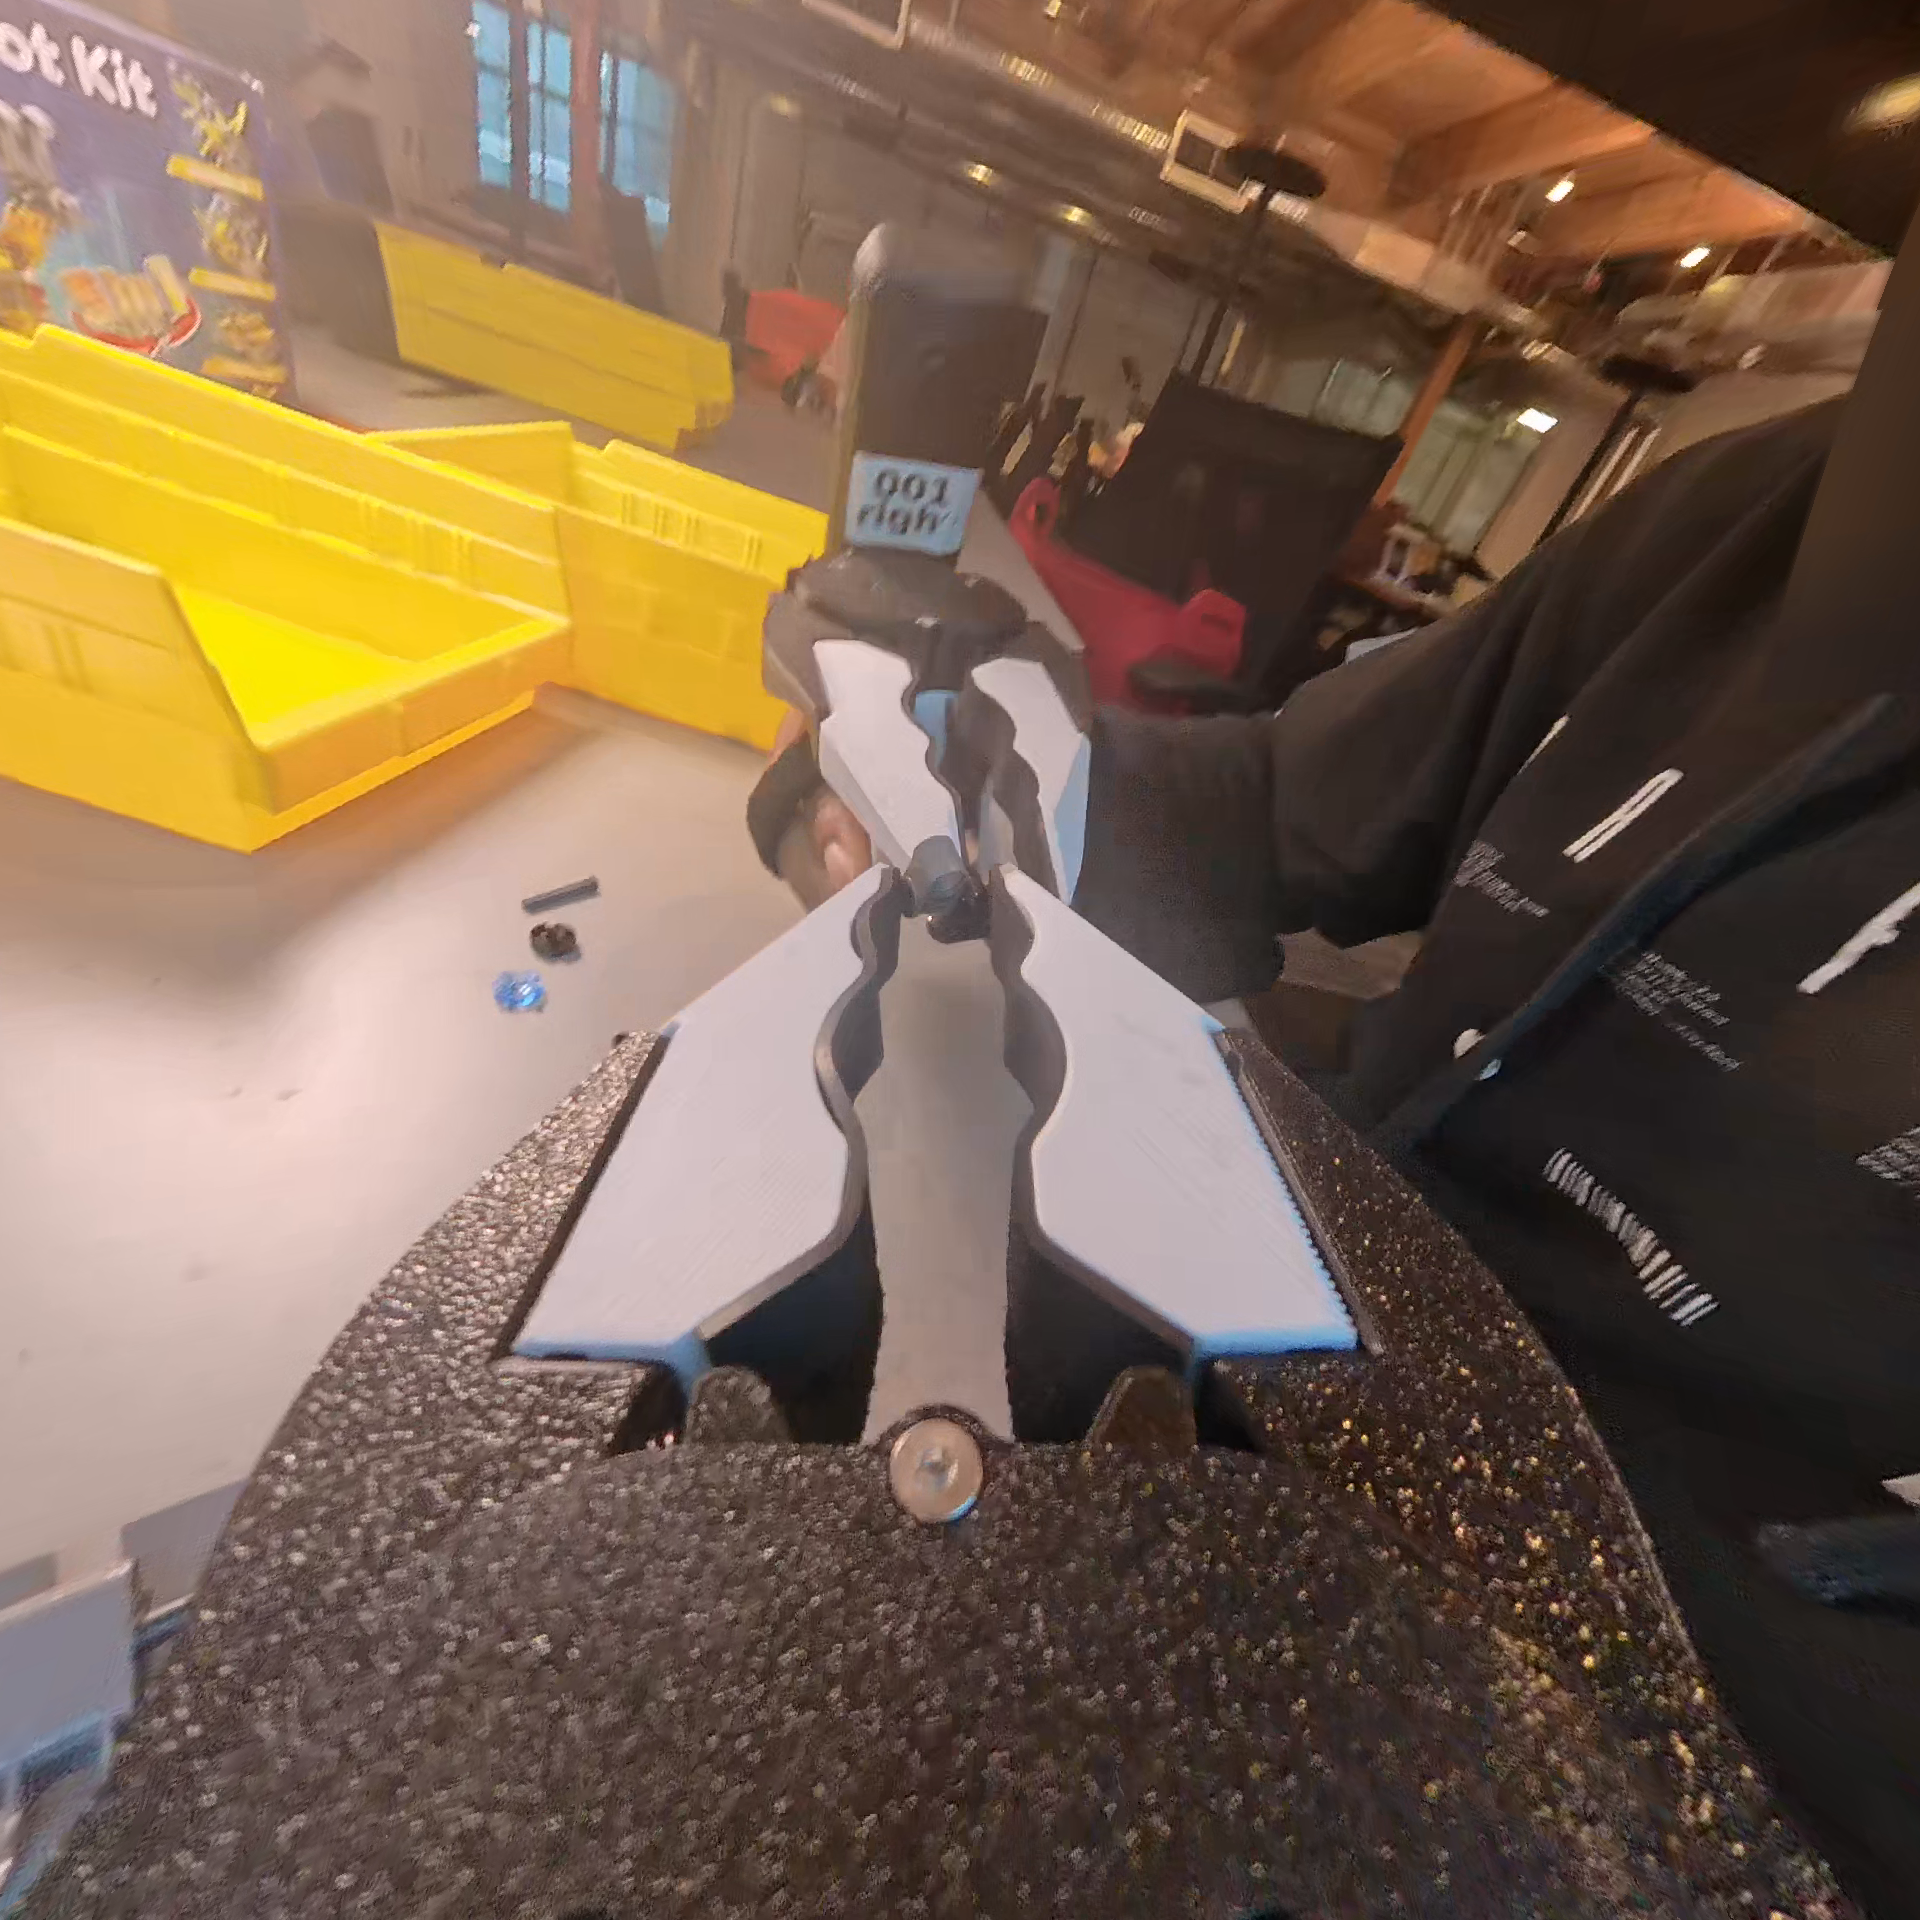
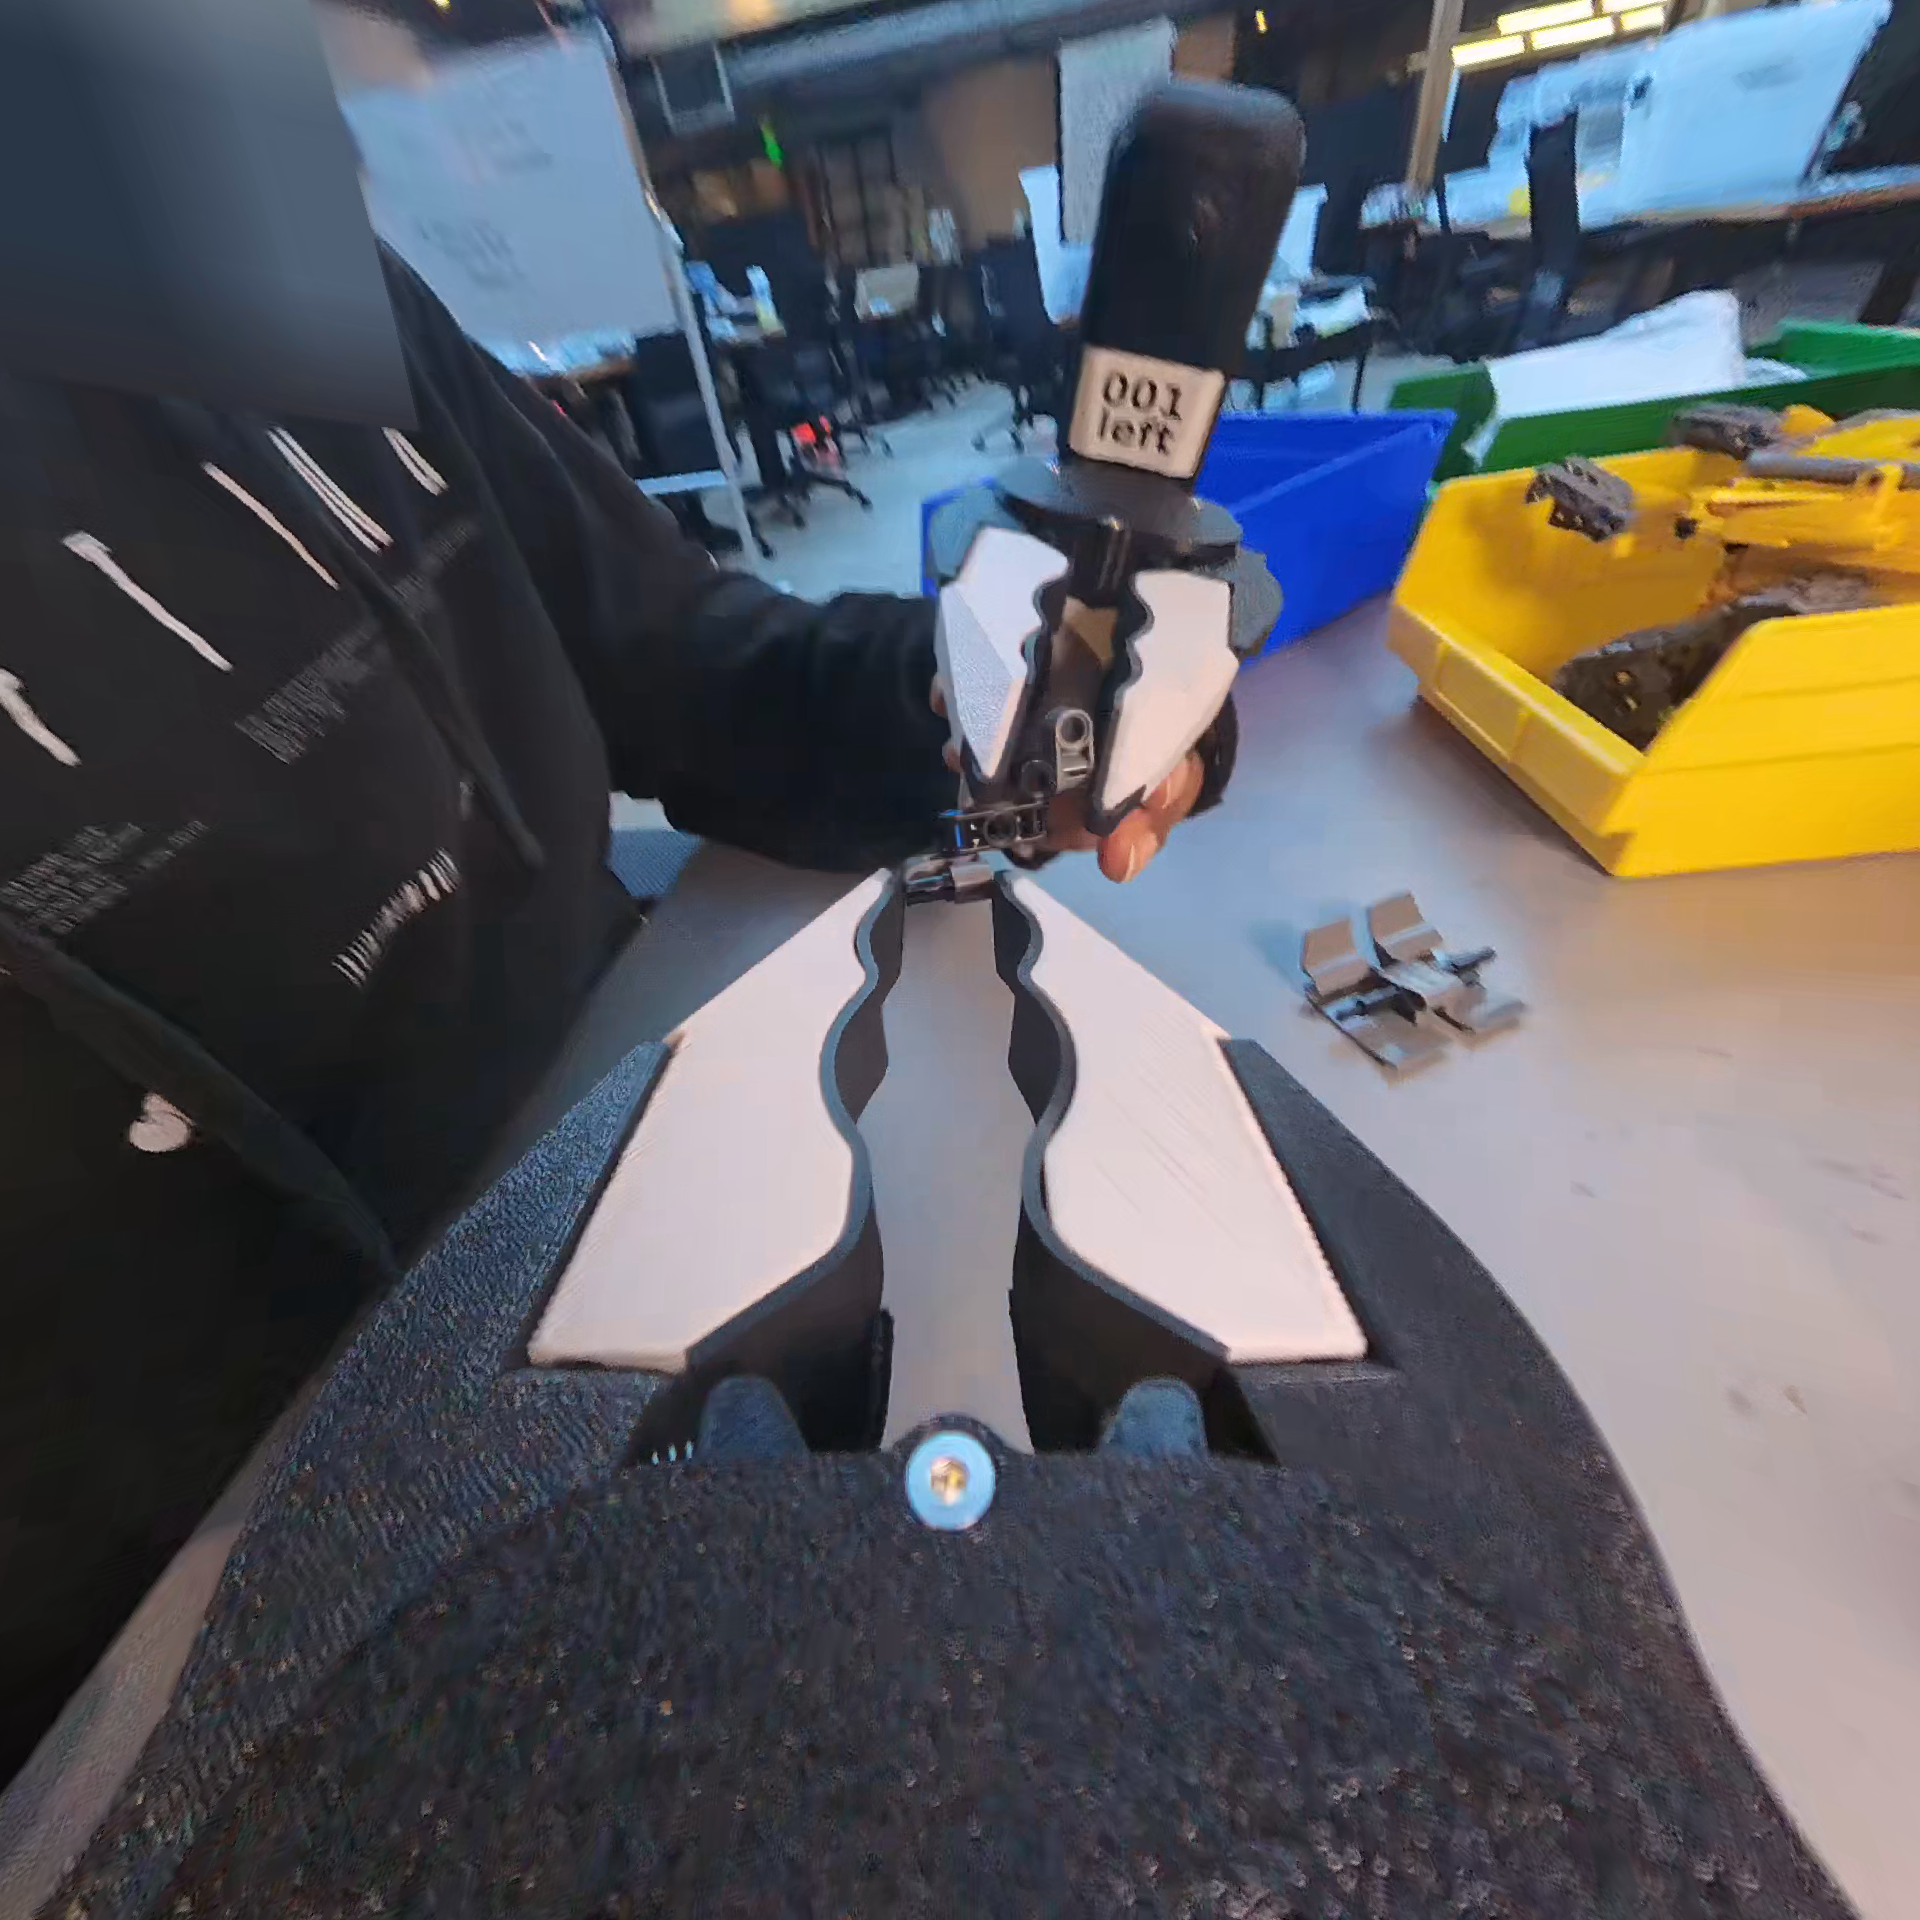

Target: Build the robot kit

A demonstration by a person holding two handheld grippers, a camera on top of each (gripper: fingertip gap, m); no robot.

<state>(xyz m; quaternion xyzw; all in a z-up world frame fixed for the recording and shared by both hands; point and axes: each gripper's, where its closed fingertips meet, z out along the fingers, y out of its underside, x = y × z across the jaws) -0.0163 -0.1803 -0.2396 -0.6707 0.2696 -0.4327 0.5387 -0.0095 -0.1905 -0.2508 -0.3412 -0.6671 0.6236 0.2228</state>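
Observation:
My two grippers face each other tip to tip above a grey table (image 1: 260, 1143). My left gripper (image 1: 943, 891) is shut on a small grey and black toy-building piece (image 1: 935, 871). In the right wrist view the left gripper (image 2: 1044, 800) holds a grey connector (image 2: 1072, 740) joined to a short black beam (image 2: 994, 826). My right gripper (image 2: 945, 883) is shut on the small black end of that assembly (image 2: 948, 881). It shows farther off in the left wrist view (image 1: 961, 847), touching the same piece. A person's hands grip both handles.
Yellow bins (image 1: 312, 665) and a colourful box (image 1: 125, 187) stand at left. A black rod (image 1: 561, 891), a black round part (image 1: 554, 938) and a blue part (image 1: 516, 989) lie loose. A yellow bin of parts (image 2: 1714, 727), a blue bin (image 2: 1320, 499) and a grey assembly (image 2: 1403, 982) sit at right. Left and right tips are no more than a few centimetres apart.

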